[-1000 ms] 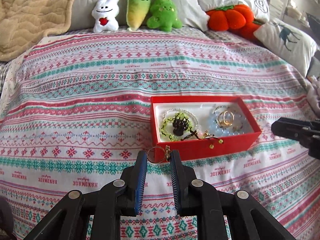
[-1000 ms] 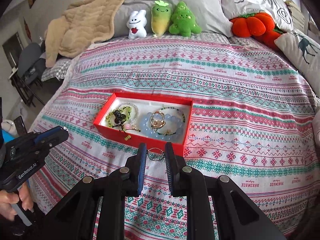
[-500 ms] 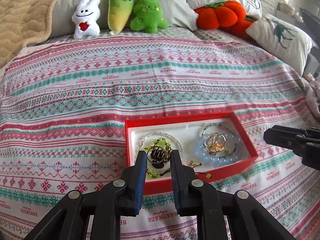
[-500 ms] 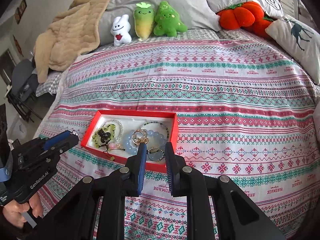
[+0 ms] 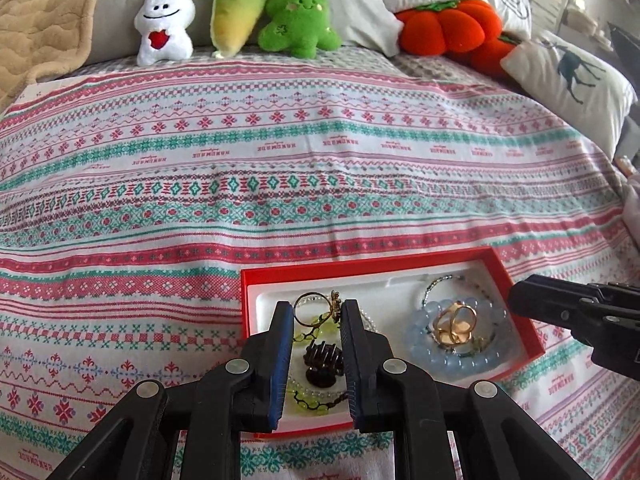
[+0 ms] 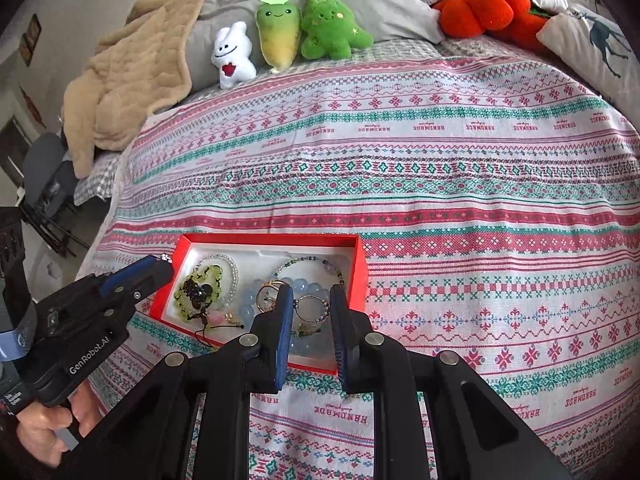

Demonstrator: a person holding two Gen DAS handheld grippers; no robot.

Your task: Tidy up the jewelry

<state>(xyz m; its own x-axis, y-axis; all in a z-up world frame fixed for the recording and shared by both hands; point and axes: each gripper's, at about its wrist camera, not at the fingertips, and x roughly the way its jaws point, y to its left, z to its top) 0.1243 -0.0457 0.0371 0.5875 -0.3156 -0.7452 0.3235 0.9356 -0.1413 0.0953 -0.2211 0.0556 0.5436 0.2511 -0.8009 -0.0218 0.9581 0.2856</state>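
So, going left to right: the left gripper [image 5: 316,314] is hovering over the left half of the red tray [image 5: 362,267], and its tongs are pinched on a thin gold ring [image 5: 310,314] with a little charm on one side. The ring spans the gap between the blue pads, so I'd say it's carried rather than just sitting behind them. Directly under it is the green bead bracelet [image 6: 200,285] with a dark claw clip [image 5: 322,361] lying on top, which is probably why it's held up there: dropping straight down lands it in that pile.

Middle of the tray has the pale blue bead bracelet [image 5: 452,354] with a couple of gold rings [image 5: 456,322] resting on it, like that's the "rings" spot.

Over on the right side, the right gripper [image 6: 310,308] is doing the same thing, tongs closed on a thin silvery ring [image 6: 310,307] with small dark beads, held above the tray's right end near the beaded strand [image 6: 310,261]. Both pieces are over the tray but not released yet. My guess is both just need lowering and letting go. The tray sits on a soft patterned bedspread [image 6: 440,184], so it could tip if bumped.
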